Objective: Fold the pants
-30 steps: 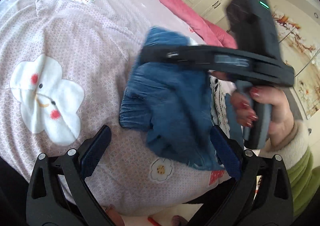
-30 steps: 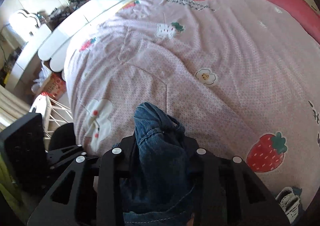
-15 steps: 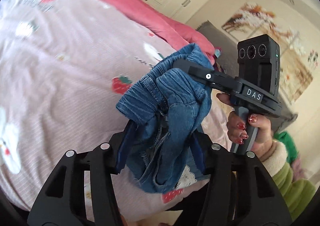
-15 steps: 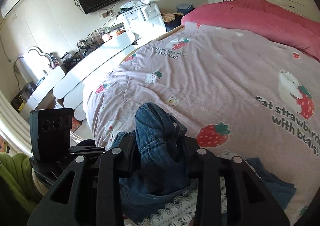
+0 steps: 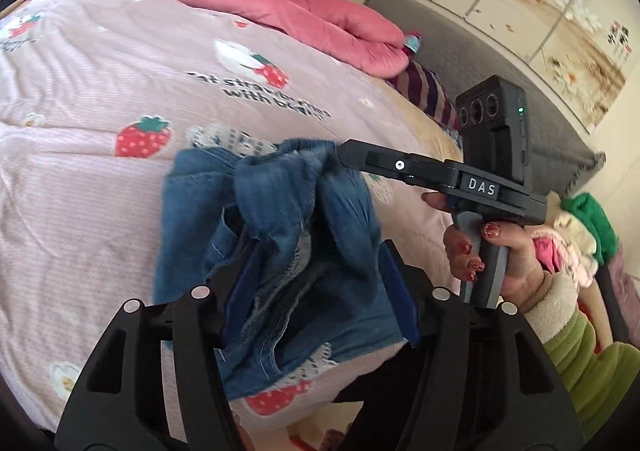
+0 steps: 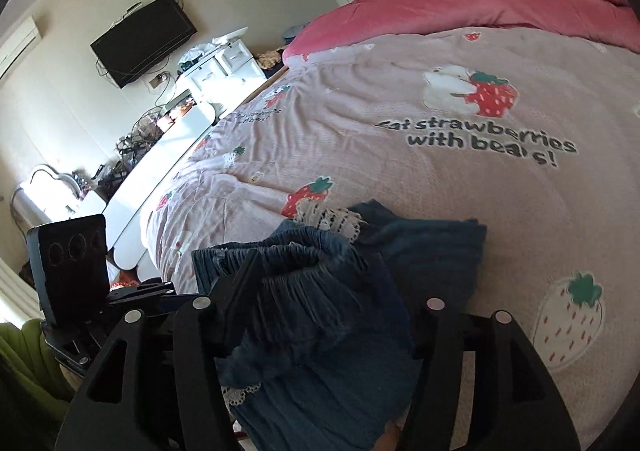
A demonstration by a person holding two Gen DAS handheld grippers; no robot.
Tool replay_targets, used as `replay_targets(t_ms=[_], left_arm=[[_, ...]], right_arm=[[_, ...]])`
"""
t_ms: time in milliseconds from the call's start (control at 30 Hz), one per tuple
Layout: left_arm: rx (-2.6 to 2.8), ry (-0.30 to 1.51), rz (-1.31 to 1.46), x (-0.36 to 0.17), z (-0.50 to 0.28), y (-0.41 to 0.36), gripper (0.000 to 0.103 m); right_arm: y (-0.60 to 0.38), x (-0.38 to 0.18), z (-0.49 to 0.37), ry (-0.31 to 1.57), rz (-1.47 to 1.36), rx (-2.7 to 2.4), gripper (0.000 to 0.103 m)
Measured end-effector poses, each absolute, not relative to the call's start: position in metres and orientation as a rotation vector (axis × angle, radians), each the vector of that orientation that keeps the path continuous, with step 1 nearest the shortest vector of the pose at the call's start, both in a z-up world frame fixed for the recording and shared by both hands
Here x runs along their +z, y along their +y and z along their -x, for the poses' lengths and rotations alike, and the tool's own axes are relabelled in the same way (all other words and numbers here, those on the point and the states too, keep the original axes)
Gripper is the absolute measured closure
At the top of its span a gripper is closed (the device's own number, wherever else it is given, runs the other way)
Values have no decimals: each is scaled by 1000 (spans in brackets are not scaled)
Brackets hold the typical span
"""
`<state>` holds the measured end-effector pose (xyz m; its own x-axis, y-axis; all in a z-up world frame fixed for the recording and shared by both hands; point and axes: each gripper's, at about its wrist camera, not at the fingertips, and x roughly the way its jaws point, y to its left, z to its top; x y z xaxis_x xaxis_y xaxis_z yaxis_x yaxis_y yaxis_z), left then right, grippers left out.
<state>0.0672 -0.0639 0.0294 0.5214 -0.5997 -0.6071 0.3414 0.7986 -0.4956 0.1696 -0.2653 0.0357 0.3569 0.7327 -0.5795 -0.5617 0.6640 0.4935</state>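
Both of your grippers, left gripper [image 5: 320, 283] and right gripper [image 6: 328, 307], are opening their fingers around the bunched waistband of the denim pants [image 5: 276, 251] lying near the bed [image 5: 100, 179] edge, so the fold is risking springing open or sliding off.

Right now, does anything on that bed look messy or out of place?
Yes: the denim pants sit in a crumpled heap near the edge of the pink strawberry quilt, waistband bunched between both sets of opening jaws, white lace trim poking out. Not a neat fold.
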Motion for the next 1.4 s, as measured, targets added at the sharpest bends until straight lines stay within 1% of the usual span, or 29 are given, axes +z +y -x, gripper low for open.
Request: replay_targets(t_ms=[100,200,433,533,633,700,767,800,867,900,1100,1267,1367,1400], left_arm=[[-604,868,301,26,-62,-78,47],[-612,879,258,22,-55,-93,47],[-659,946,200,-3,-43,-119,47],[-678,944,184,-4,-39,-120,47],[-721,939,249,8,-36,-105,37],[-701,901,251,22,-32,-91,28],[-668,869,239,32,-31,-79,25],[-651,855,235,37,-31,-73,20],[-562,812,201,47,-34,-55,12],[-522,796,189,50,-37,-47,11],[-382,789,210,59,-65,-9,10],[-397,831,233,54,-89,-4,10],[-420,854,229,50,-97,-7,10],[-430,857,233,49,-100,-10,13]], right_arm=[[-284,35,-156,838,-254,838,44],[-291,34,-147,831,-226,811,44],[-294,-5,-145,948,-83,591,44],[-301,-4,-137,930,-135,597,44],[-306,12,-124,869,-138,595,43],[-309,22,-115,840,-150,601,39],[-310,32,-103,804,-142,605,36],[-310,36,-98,789,-136,605,34],[-307,44,-84,749,-111,614,32],[-304,49,-75,726,-100,627,30],[-268,73,-35,636,7,768,27],[-223,77,-21,650,167,833,27],[-201,68,-29,715,243,808,29],[-196,63,-31,728,262,802,34]])
